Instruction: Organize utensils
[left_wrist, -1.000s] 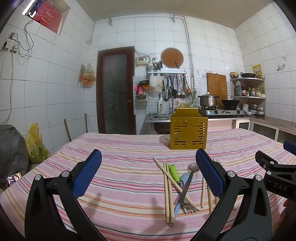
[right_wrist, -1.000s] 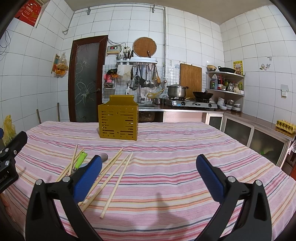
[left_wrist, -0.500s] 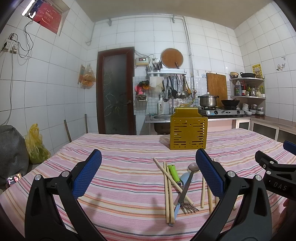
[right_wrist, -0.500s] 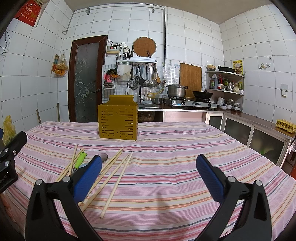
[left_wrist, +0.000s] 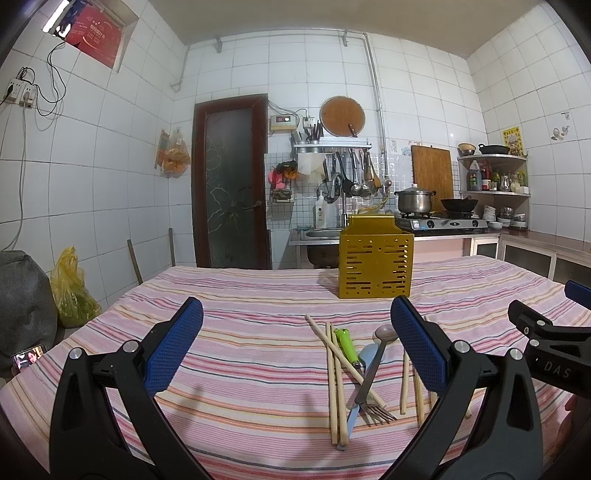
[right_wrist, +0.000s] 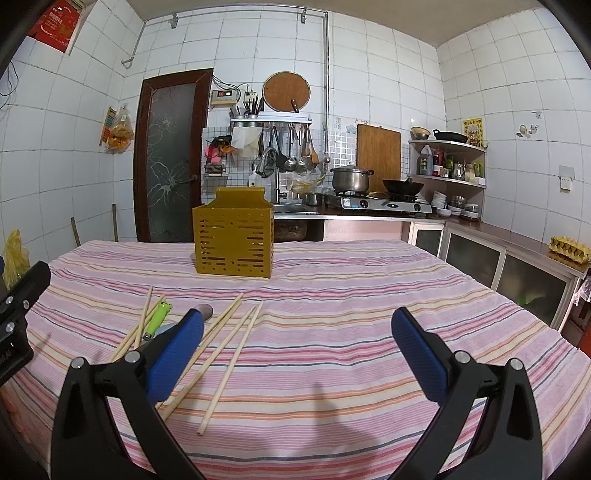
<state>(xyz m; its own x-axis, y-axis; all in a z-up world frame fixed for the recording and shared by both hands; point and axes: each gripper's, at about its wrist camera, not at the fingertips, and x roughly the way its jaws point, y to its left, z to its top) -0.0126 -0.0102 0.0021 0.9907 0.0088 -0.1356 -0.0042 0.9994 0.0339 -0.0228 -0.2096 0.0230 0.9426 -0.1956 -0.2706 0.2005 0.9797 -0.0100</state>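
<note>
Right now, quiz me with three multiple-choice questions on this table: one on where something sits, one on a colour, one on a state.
1. Where does the perforated yellow utensil holder stand?
A. behind the loose utensils
B. on the stove
C. on the floor

2. What colour is the plastic handle among the wooden chopsticks?
A. red
B. green
C. black

3. How are the left claw and right claw?
A. both open, empty
B. both clamped on chopsticks
C. one holds a spoon

Answers: A, it stands farther back on the striped cloth; B, bright green; A, the pads stand wide apart.

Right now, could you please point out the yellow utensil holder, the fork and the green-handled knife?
yellow utensil holder (left_wrist: 375, 267), left wrist view, front wall.
fork (left_wrist: 380, 411), left wrist view, tines.
green-handled knife (left_wrist: 345, 343), left wrist view, handle.
</note>
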